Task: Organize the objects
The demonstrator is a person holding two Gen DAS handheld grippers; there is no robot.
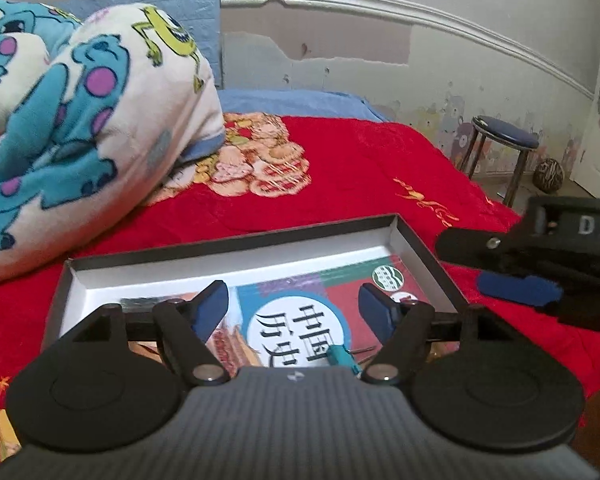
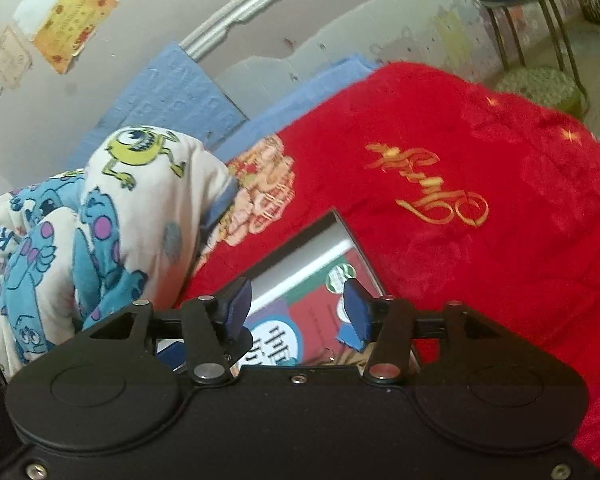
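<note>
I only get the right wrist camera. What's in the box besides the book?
Observer: A small teal thing lies on the book, near its close edge. I can't tell what it is.
Operator: Is the box full up?
Observer: No. The box shows bare white floor in its far left corner.
Operator: Where's my other gripper?
Observer: The left gripper hangs over the book, jaws open and gripping nothing.
</note>
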